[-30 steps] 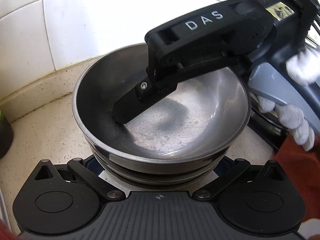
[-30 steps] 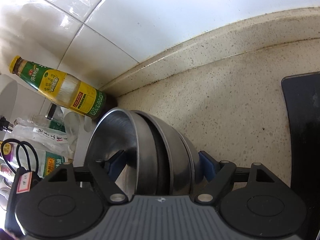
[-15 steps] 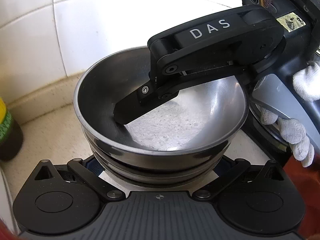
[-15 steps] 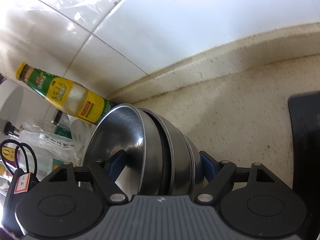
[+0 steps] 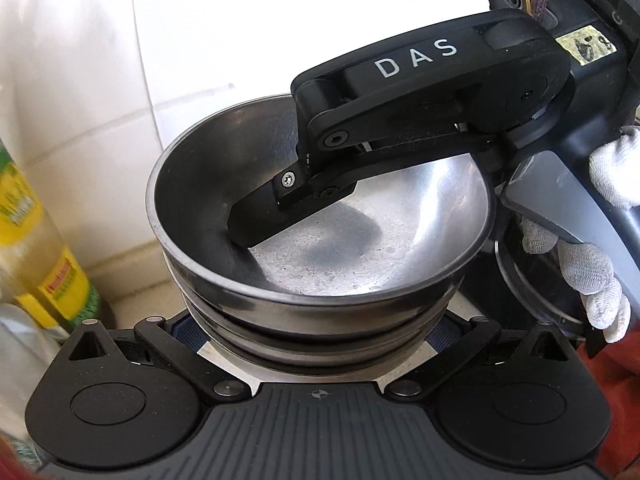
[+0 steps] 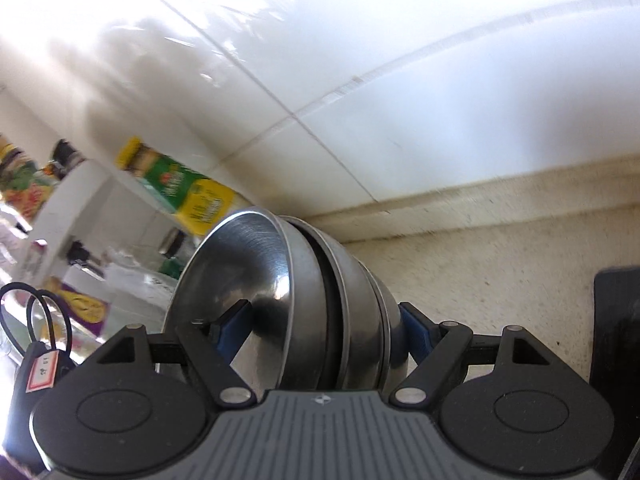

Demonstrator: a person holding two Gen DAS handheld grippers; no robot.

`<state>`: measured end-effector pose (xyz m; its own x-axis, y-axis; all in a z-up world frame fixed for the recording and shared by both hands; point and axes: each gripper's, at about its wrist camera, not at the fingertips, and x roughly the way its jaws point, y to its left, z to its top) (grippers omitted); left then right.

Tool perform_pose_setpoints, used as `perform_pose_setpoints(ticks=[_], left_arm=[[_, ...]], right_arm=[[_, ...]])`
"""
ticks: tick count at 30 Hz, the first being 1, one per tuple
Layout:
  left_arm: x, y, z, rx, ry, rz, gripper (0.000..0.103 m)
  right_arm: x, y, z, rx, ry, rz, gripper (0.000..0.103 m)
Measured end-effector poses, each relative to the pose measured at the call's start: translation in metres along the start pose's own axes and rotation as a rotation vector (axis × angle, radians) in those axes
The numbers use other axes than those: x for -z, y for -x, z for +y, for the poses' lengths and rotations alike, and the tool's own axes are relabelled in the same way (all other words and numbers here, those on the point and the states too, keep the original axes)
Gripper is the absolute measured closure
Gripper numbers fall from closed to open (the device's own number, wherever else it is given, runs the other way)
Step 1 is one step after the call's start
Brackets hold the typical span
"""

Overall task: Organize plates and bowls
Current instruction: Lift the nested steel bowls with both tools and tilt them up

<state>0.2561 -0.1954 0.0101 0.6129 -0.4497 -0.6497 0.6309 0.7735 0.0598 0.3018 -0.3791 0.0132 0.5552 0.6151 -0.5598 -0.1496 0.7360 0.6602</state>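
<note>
Fingers (image 6: pixel 236 320) of both grippers clamped on nested steel bowls (image 5: pixel 320 240), openings facing up, stack axis vertical.

the right gripper (image 6: pixel 316 332) clamps a nested stack of steel bowls (image 6: pixel 304 304) on edge, one blue pad inside the top bowl and the other against the outer wall. behind it a speckled countertop (image 6: pixel 500 264) meets the white tiled wall (image 6: pixel 360 80). a green and yellow bottle (image 6: pixel 180 192) stands by the wall at the counter's left end, and a black mat (image 6: pixel 618 320) lies at its right edge.
</note>
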Motion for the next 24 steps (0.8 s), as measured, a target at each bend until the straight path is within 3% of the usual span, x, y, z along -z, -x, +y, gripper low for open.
perform_pose_setpoints(ticks=[8,20,24], left_arm=[[-0.011,0.058,-0.022,-0.074,-0.022,-0.07,0.0],[0.01,0.13,-0.065,-0.178,0.004,-0.108,0.0],[0.021,0.142,-0.08,-0.18,0.025,-0.106,0.0]], right_arm=[[0.004,0.04,0.042,-0.042,0.072,-0.041,0.028],[0.033,0.074,0.092,-0.093,0.177,-0.024,0.027],[0.05,0.082,0.103,-0.09,0.177,-0.02,0.027]])
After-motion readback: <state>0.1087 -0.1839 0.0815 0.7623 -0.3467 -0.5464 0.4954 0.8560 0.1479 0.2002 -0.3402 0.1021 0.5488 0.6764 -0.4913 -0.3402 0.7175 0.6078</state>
